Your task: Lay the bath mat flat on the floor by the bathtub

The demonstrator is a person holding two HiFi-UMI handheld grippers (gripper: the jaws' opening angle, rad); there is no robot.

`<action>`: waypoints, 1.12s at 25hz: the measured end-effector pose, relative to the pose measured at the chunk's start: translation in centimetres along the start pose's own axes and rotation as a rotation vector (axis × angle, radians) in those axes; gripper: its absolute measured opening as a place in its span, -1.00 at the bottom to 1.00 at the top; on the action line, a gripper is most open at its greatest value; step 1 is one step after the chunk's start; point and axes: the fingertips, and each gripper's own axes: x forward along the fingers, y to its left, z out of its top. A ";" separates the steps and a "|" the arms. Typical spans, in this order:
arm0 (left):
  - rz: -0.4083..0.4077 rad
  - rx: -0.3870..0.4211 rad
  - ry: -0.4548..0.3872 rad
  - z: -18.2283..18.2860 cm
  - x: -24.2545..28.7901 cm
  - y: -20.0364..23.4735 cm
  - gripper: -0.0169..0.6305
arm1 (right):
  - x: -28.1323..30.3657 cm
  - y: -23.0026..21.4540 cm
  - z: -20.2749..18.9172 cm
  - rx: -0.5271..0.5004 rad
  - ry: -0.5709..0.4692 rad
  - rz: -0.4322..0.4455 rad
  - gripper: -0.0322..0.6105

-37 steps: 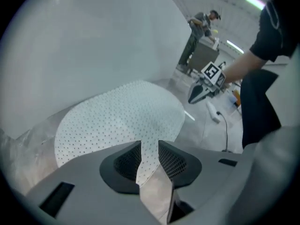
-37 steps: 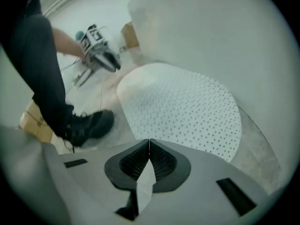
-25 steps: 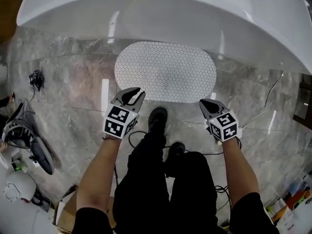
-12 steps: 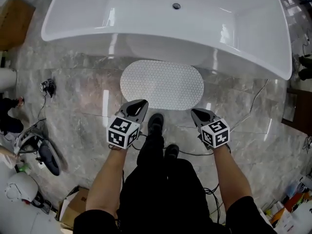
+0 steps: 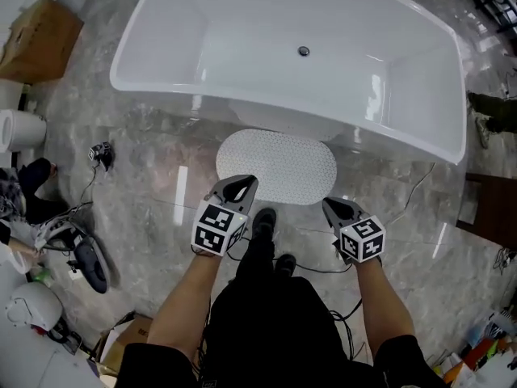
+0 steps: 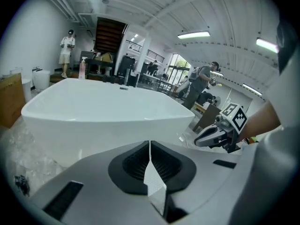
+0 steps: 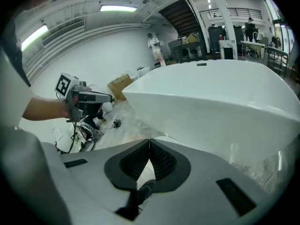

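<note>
The bath mat [image 5: 276, 166], a white dotted oval, lies spread flat on the marble floor [image 5: 153, 176]. Its long side runs along the front of the bathtub [image 5: 242, 47], and its far edge sits just beside the tub's base. No fold, curl or lifted corner shows in the head view.

The person's shoe [image 5: 263, 217] stands at the mat's near edge. On either side of it the two claws hang in the air on the near side of the mat, touching neither mat nor floor.

The left claw [image 5: 245, 183] has its pads pressed tip to tip, as its own view shows [image 6: 150, 149], and nothing is caught between them. The dotted sliver showing below the closed tips looks like the mat lying on the floor beneath, not something gripped. The right claw [image 5: 329, 205] is likewise closed on nothing [image 7: 149, 146].

By my reading the laying itself is done and this is the step of letting go and standing clear. What remains is only a check:

- **If the mat is right:** it looks square to the tub and smooth all round, so nothing more is called for.
- **If an edge is crooked or raised:** a claw would have to go down again, open, pinch the thin rim low against the slick floor, and tug it gently so the mat does not bunch.
</note>
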 end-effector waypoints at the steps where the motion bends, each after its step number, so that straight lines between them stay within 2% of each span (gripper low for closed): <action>1: 0.010 0.003 -0.005 0.8 -0.6 0.1 -0.88 | -0.8 0.4 0.7 -0.007 0.002 -0.002 -0.85; 6: 0.041 -0.042 -0.059 3.8 -4.3 1.3 -0.89 | -3.5 4.3 4.2 -0.069 0.003 0.028 -0.85; 11: 0.050 -0.055 -0.068 4.4 -6.3 -0.4 -0.89 | -6.0 6.2 6.3 -0.117 -0.020 0.037 -0.85; 14: 0.063 -0.070 -0.062 4.9 -6.6 -2.5 -0.89 | -8.2 5.6 7.3 -0.100 -0.056 0.036 -0.85; 18: 0.091 -0.055 -0.076 7.3 -7.1 -6.2 -0.89 | -12.0 4.1 8.3 -0.077 -0.108 0.065 -0.85; 22: 0.134 -0.059 -0.117 9.9 -8.6 -9.7 -0.89 | -15.3 2.8 8.5 -0.120 -0.128 0.086 -0.85; 28: 0.216 -0.007 -0.147 13.7 -10.4 -13.7 -0.89 | -20.9 0.5 9.0 -0.107 -0.194 0.115 -0.85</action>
